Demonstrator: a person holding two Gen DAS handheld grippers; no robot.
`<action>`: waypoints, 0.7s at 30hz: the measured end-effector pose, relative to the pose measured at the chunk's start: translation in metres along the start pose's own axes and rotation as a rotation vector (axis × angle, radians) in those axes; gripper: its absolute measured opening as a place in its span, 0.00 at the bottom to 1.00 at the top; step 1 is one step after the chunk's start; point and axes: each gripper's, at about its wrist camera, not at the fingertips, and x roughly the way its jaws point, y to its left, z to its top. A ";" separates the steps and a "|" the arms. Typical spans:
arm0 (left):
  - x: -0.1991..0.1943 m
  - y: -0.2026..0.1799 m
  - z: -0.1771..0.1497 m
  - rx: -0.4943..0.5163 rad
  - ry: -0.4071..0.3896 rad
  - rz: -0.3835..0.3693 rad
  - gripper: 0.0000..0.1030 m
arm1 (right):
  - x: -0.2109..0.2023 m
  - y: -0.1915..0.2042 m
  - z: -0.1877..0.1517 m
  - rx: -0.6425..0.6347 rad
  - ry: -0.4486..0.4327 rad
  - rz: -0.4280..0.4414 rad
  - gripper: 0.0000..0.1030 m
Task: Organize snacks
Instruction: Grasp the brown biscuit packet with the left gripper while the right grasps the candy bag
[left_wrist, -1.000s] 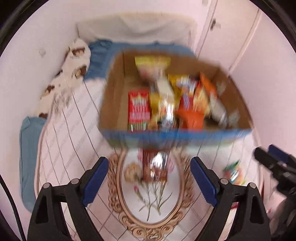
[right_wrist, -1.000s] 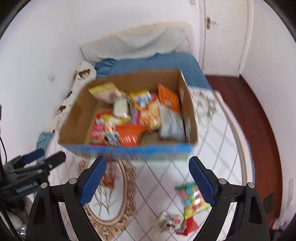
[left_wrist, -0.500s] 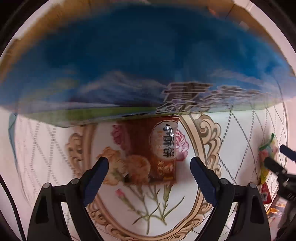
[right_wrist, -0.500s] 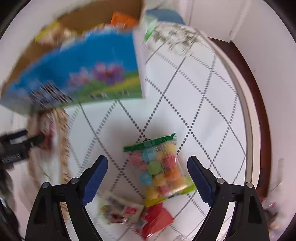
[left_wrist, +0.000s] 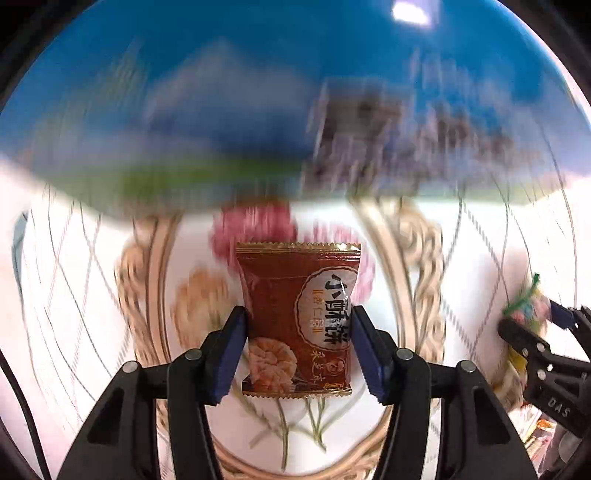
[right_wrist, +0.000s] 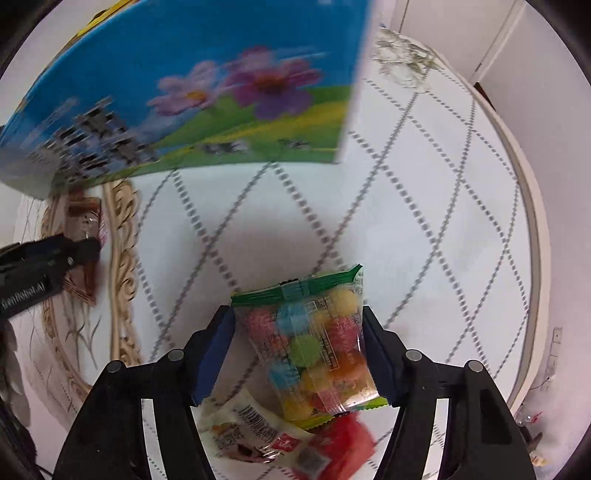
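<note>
A brown biscuit packet (left_wrist: 280, 314) lies flat on the floral oval of the bedspread. My left gripper (left_wrist: 297, 310) points down over it, its jaws closing, and both blue pads (left_wrist: 231, 350) touch the packet's sides. A clear bag of coloured candy balls (right_wrist: 310, 343) with a green top lies on the quilted cover. My right gripper (right_wrist: 296, 308) is closing on it, pads (right_wrist: 376, 354) against its edges. The blue snack box (right_wrist: 203, 74) stands just beyond both, its printed wall (left_wrist: 258, 92) filling the top of the left wrist view.
A white packet (right_wrist: 243, 424) and a red packet (right_wrist: 343, 443) lie under the candy bag's near end. The bed's rounded edge (right_wrist: 532, 229) runs down the right. Each gripper shows in the other's view: right (left_wrist: 532, 332), left (right_wrist: 74, 251).
Both grippers dropped from above the box down to the bedspread. Their jaws narrowed from wide open onto the brown packet and the candy bag.
</note>
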 end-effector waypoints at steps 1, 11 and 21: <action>0.001 0.003 -0.011 -0.006 0.009 0.002 0.52 | 0.000 0.004 -0.002 -0.002 0.003 0.006 0.67; 0.011 0.019 -0.066 -0.064 0.069 -0.023 0.53 | 0.003 0.035 -0.043 0.117 0.072 0.172 0.69; 0.028 0.017 -0.055 -0.055 0.094 -0.013 0.56 | -0.003 0.083 -0.035 -0.203 0.072 -0.041 0.80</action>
